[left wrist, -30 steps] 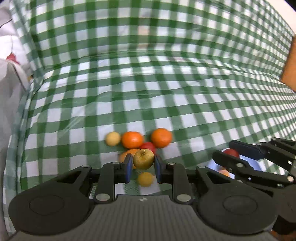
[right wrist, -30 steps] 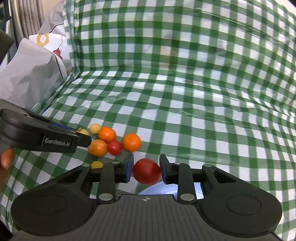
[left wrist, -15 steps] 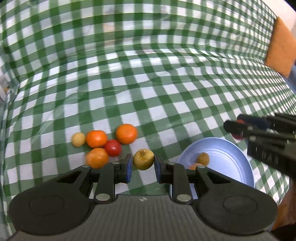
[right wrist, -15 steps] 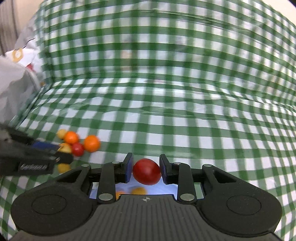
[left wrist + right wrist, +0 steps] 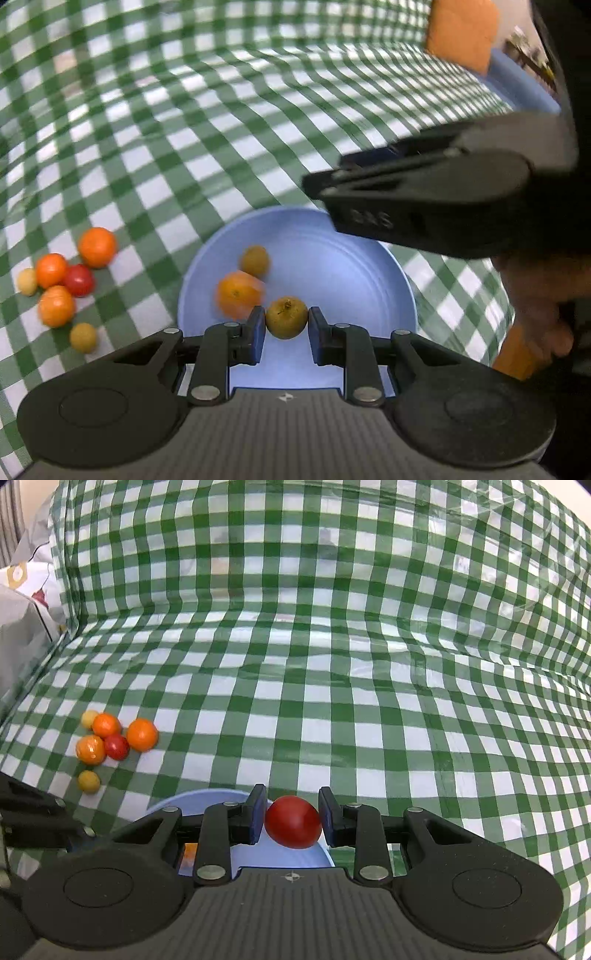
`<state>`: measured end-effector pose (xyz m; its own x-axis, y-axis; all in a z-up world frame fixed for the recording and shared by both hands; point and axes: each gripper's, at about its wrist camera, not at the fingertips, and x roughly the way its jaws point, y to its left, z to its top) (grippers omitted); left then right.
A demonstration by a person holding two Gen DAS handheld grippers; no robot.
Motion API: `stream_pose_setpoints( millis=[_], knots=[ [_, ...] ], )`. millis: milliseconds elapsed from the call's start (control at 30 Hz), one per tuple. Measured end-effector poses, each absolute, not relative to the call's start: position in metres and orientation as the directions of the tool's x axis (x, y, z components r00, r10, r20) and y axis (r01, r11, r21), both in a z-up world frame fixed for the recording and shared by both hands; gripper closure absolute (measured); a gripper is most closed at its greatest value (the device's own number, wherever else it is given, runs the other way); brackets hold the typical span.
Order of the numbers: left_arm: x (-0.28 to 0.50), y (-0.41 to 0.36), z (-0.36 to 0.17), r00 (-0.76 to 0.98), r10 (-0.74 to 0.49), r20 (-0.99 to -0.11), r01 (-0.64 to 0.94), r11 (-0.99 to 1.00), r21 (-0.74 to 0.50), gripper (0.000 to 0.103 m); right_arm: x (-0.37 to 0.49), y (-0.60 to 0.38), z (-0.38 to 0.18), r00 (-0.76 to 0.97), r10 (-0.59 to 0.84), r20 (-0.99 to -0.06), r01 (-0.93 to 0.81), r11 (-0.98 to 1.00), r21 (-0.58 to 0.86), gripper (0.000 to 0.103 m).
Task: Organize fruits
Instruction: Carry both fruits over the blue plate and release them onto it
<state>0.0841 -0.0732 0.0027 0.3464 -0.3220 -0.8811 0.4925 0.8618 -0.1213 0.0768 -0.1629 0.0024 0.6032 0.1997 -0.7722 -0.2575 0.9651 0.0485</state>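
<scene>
Green-and-white checked cloth point(image 5: 332, 701) covers the table and rises behind it. Over it, the left claw point(image 5: 286, 330) grips a small olive-brown fruit point(image 5: 286, 317) between its blue pads, its fingers closed to the fruit's width, poised above a blue plate point(image 5: 351, 273). On the plate, just beyond the claw, lie an orange point(image 5: 239, 294), blurred, and another brownish fruit point(image 5: 254, 260) close behind it. To the plate's left, on the cloth, sits a loose cluster: three oranges point(image 5: 97, 247), a red tomato point(image 5: 79, 280) among them, and two pale yellow fruits point(image 5: 83, 336) at the edges. The right claw point(image 5: 292, 827) clamps a larger red tomato point(image 5: 293, 821) in the same way, held above the near rim of the plate point(image 5: 207, 799), which its body mostly hides. From the left wrist view the right claw's black body point(image 5: 436, 199) crosses over the plate's far right side, with the person's hand point(image 5: 535, 306) behind it. An orange cushion point(image 5: 461, 33) shows at the far upper right.
</scene>
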Motion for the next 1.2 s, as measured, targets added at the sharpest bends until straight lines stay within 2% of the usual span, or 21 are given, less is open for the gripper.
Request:
stream_pose_setpoints(
  millis=[533,600,633,667,700,733,1200],
  knots=[
    [0.081,-0.078,-0.002,0.330,-0.316,-0.889,0.530,0.842,-0.102,0.076,0.066,-0.170,-0.010,0.530,0.244,-0.812,-0.311,0.947,0.081,0.071],
    [0.080,-0.078,0.000,0.327,-0.329,-0.886,0.534,0.838,-0.114,0.068,0.067,-0.170,-0.010,0.526,0.248,-0.814,-0.312,0.946,0.087,0.070],
    [0.081,-0.077,0.001,0.332,-0.332,-0.883,0.529,0.840,-0.117,0.058,0.067,-0.170,-0.011,0.529,0.243,-0.813,-0.308,0.948,0.083,0.069],
    [0.082,-0.076,0.002,0.339,-0.332,-0.880,0.526,0.842,-0.115,0.056,0.067,-0.169,-0.011,0.532,0.238,-0.813,-0.303,0.950,0.080,0.061],
    [0.082,-0.075,0.002,0.343,-0.329,-0.880,0.525,0.844,-0.111,0.056,0.068,-0.169,-0.010,0.535,0.233,-0.812,-0.297,0.952,0.078,0.055],
    [0.084,-0.074,0.003,0.346,-0.326,-0.880,0.519,0.848,-0.110,0.056,0.068,-0.169,-0.010,0.540,0.232,-0.809,-0.291,0.953,0.079,0.055],
    [0.094,-0.060,0.010,0.382,-0.309,-0.871,0.463,0.879,-0.109,0.056,0.074,-0.169,-0.006,0.593,0.206,-0.778,-0.239,0.968,0.074,0.054]
  ],
)
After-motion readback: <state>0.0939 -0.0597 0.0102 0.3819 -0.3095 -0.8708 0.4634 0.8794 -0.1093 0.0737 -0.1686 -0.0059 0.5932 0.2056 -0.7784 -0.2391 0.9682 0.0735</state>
